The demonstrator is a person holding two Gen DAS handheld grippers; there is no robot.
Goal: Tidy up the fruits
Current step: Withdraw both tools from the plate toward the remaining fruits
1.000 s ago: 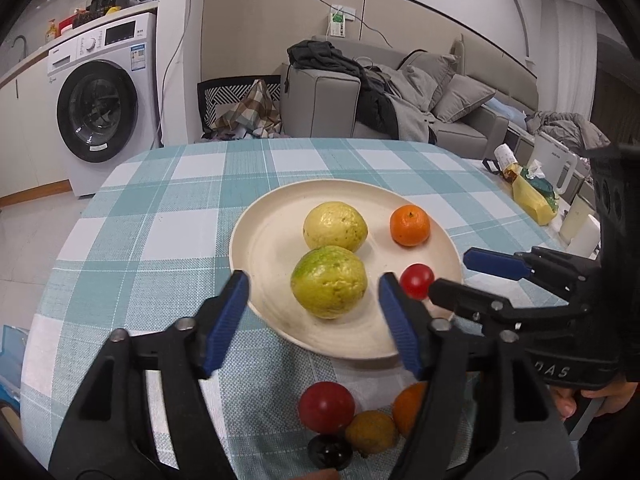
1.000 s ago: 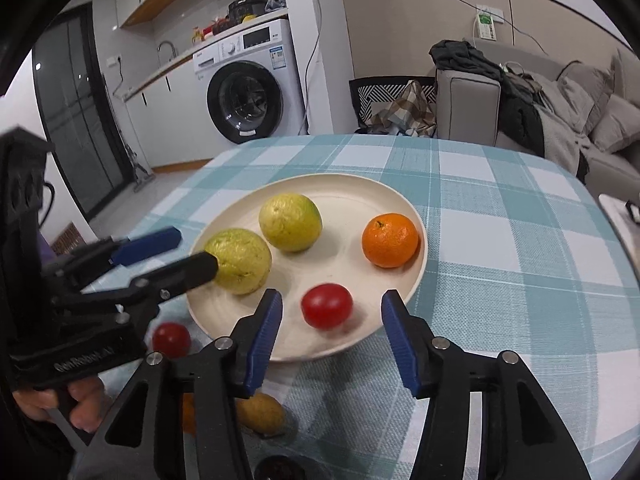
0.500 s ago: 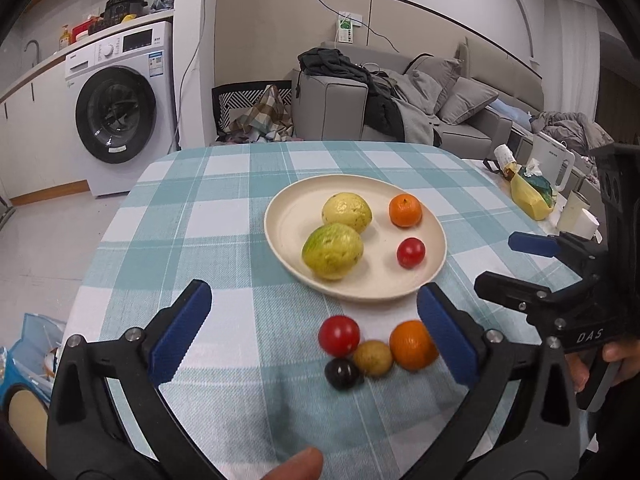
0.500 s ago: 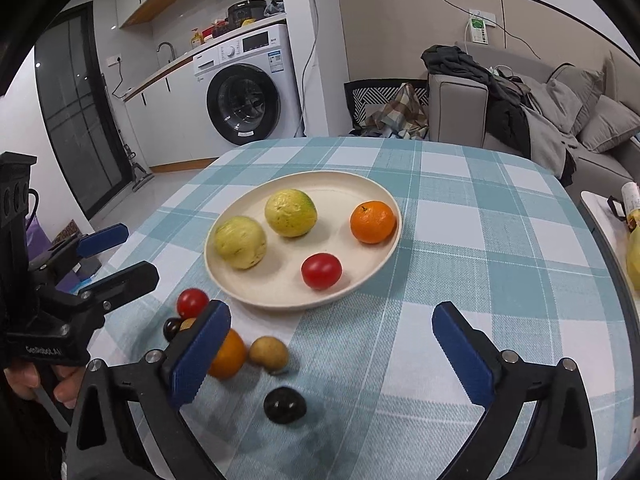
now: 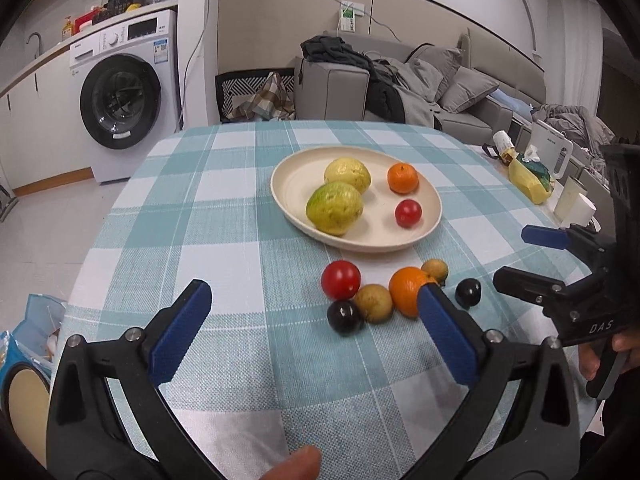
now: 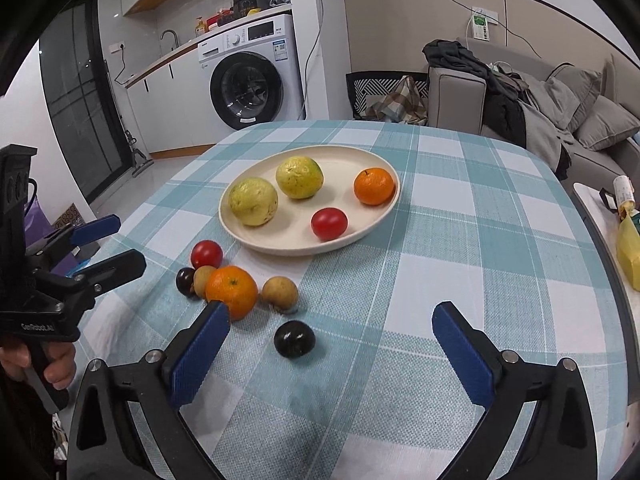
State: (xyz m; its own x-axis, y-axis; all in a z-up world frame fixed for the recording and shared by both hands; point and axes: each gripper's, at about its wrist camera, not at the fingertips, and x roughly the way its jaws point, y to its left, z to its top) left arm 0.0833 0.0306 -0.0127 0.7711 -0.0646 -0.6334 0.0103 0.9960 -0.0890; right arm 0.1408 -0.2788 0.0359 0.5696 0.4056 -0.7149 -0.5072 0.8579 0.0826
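Two hand-held grippers hang over a round surface (image 5: 208, 200) under a teal-and-white check cloth, both with jaws spread wide and nothing between them: the left hand-held gripper (image 5: 312, 334) sits low at the near edge, and the right hand-held gripper (image 6: 330, 346) does the same on its own side. A cream plate (image 6: 376, 222) rests past the middle of the surface and carries four fruits: two yellow-green guavas (image 6: 253, 201) (image 6: 299, 177) side by side, a mandarin (image 6: 373, 186) near the far rim, and a tomato (image 6: 329, 223) toward the near rim. Six more fruits lie loose on the cloth just in front of the plate. An orange (image 6: 231, 291) is the biggest of them, with a second tomato (image 6: 206, 254) behind it toward the plate. A tan fruit (image 6: 280, 294) sits just right of the orange, a smaller one (image 6: 202, 276) touches its left, a dark plum (image 6: 185, 281) lies beside that, and another plum (image 6: 294, 339) lies apart, nearest the right hand-held gripper.
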